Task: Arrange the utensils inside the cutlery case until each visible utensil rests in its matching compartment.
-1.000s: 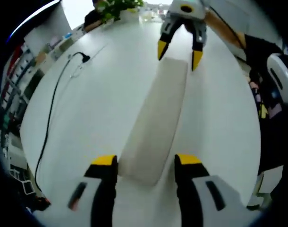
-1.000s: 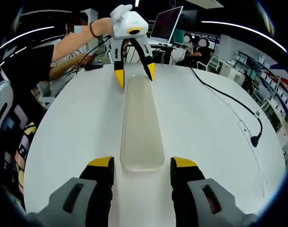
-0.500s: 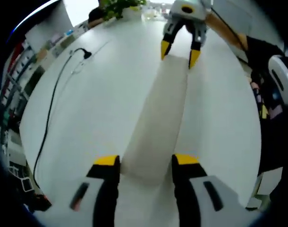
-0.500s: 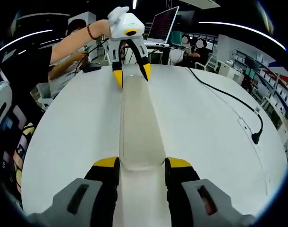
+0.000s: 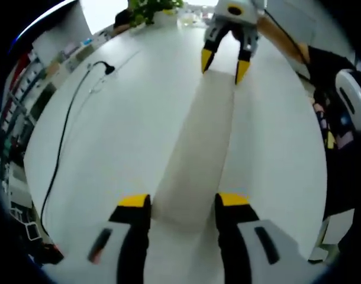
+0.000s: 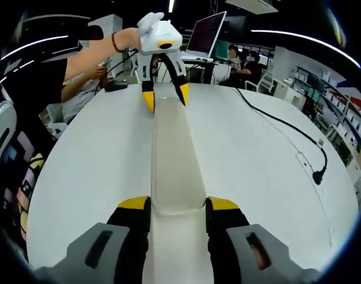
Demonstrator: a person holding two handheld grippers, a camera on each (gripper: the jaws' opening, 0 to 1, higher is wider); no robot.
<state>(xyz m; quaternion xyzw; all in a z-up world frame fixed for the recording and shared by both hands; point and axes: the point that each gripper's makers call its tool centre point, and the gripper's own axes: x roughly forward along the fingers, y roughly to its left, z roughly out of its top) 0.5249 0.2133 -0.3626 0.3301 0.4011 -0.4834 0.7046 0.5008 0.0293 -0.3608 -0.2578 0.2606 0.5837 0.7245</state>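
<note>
A long frosted cutlery case [image 5: 201, 136] with rounded ends lies lengthwise on the round white table [image 5: 121, 118]; nothing inside it can be made out. My left gripper [image 5: 183, 201] has its yellow-tipped jaws pressed against the near end of the case. At the far end, my right gripper [image 5: 223, 66] straddles the case. In the right gripper view the same case [image 6: 174, 154] runs away from my right gripper [image 6: 179, 204], whose jaws clamp its near end. The left gripper [image 6: 166, 97] grips the far end, held by a person's hand.
A black cable [image 5: 65, 127] with a plug crosses the table beside the case, seen as the cable [image 6: 287, 124] on the right. A potted plant [image 5: 148, 7] and a laptop [image 6: 205, 32] stand past the table. A person's arm [image 6: 92, 56] reaches in from the left.
Both pairs of jaws have narrowed onto the ends of the case. Each gripper has slid slightly further along the case; since half a second ago little has changed.
</note>
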